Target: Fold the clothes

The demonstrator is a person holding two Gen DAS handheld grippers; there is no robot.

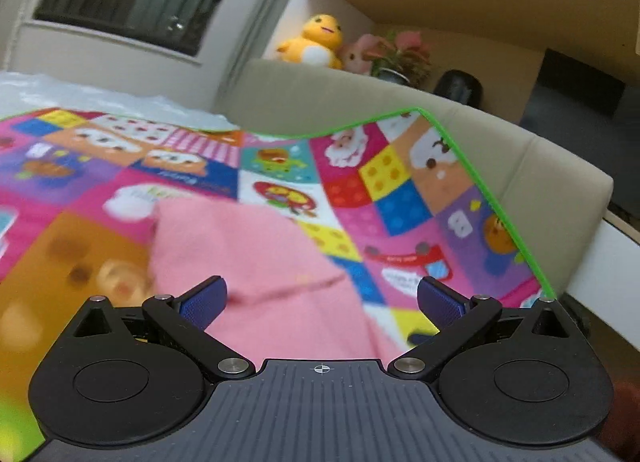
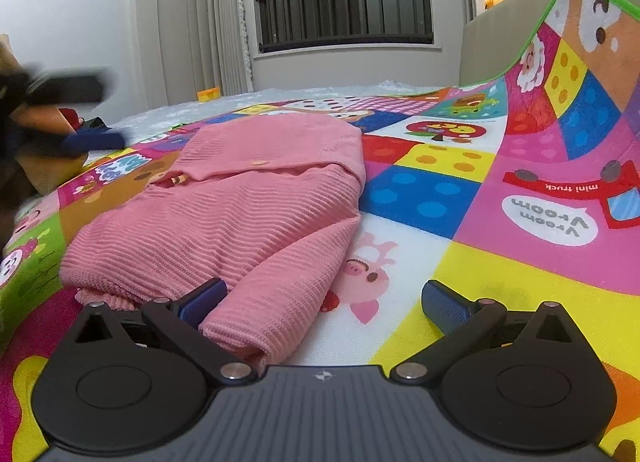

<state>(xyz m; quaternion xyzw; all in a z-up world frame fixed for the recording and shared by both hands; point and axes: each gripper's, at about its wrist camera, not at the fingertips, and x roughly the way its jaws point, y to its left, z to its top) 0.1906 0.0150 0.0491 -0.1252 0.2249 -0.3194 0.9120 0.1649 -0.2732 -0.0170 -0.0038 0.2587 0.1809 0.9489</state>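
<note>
Closest to my right wrist camera, the right gripper had its blue pads spread wide with nothing between them; its left fingertip sat right at the near hem of the pink knit sweater, though I could not tell whether it touched. That sweater lay folded into a compact bundle on the colourful play mat, a flap with a small button across its top. My left gripper was likewise splayed apart and empty above the same pink sweater, which was blurred in that view. Seen from the right wrist, it appeared as a dark smear at the far left edge. The mat's green-edged right side curled up against a beige sofa, with a yellow duck plush on the ledge behind.
</note>
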